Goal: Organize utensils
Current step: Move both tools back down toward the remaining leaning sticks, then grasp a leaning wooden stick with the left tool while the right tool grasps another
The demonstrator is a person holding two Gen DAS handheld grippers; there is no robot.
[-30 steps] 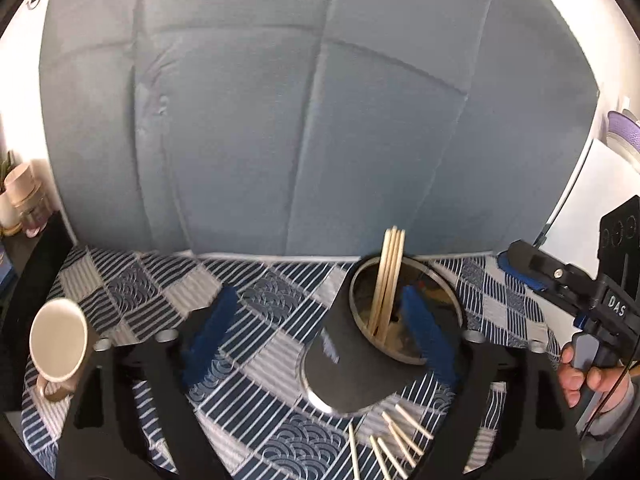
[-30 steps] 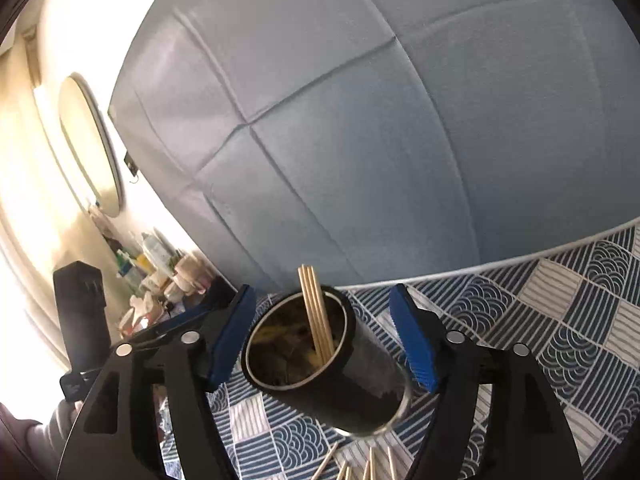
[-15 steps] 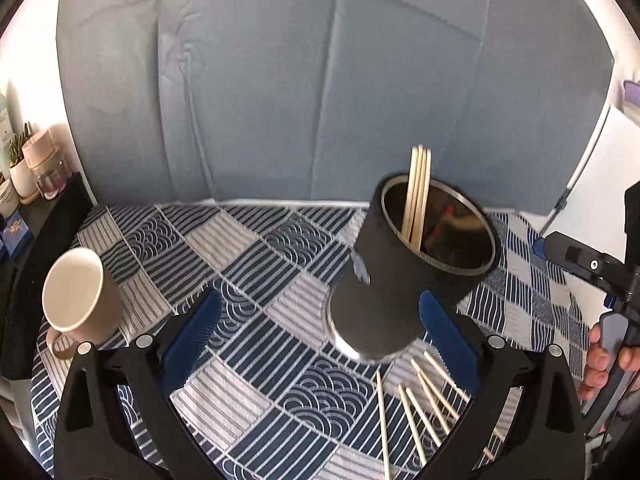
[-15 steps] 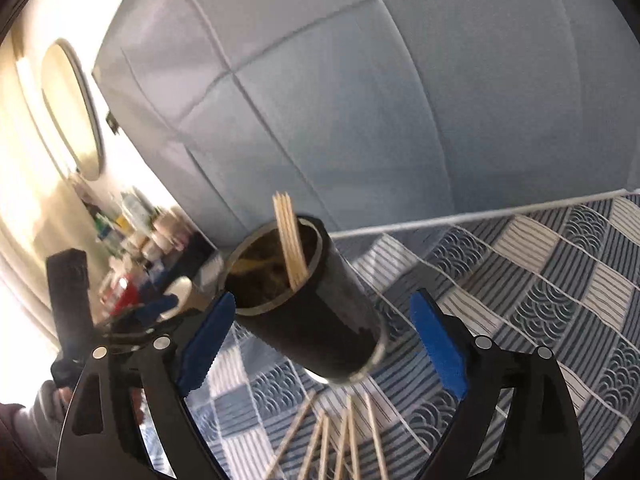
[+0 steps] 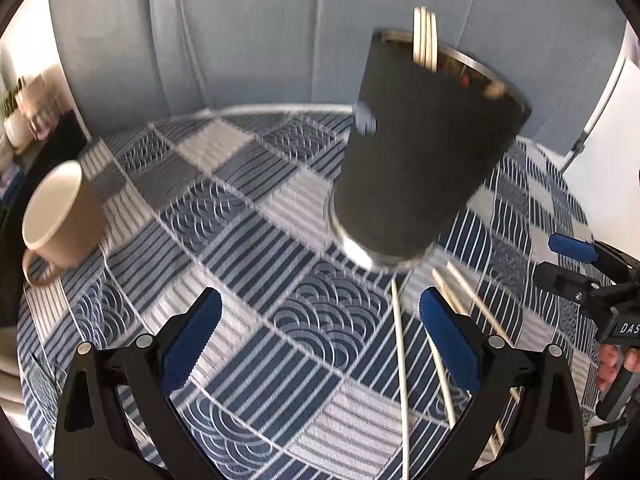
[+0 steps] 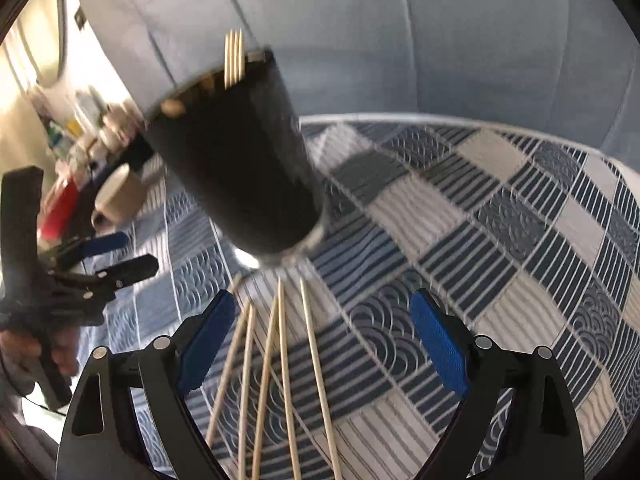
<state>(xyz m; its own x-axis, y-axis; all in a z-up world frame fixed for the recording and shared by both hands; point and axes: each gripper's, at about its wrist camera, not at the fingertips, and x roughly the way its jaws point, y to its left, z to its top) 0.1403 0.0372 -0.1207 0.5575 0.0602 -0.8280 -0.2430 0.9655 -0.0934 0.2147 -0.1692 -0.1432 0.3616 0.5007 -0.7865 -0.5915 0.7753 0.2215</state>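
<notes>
A black cylindrical holder [image 5: 424, 152] stands on the checked blue cloth [image 5: 256, 248] with a few chopsticks [image 5: 425, 40] upright inside it. Several loose wooden chopsticks [image 6: 280, 360] lie fanned on the cloth just in front of the holder [image 6: 240, 160]. My right gripper [image 6: 324, 308] hangs open over these sticks, which run between its fingers untouched. My left gripper [image 5: 320, 304] is open above bare cloth; one loose chopstick [image 5: 400, 360] lies by its right finger. Each gripper shows at the edge of the other's view: the right gripper [image 5: 548, 260] and the left gripper [image 6: 140, 254].
A beige mug [image 5: 60, 216] stands on the cloth to the left, also seen as the mug [image 6: 120, 192] behind the holder. A grey padded backrest [image 5: 280, 20] rises behind the table. Bottles and jars crowd a shelf [image 6: 80, 120] at the far left.
Both grippers have dropped and tipped down toward the cloth, and their jaws have widened. The holder, earlier framed between the fingers, now stands beyond the fingertips, and more of the loose chopsticks show.
</notes>
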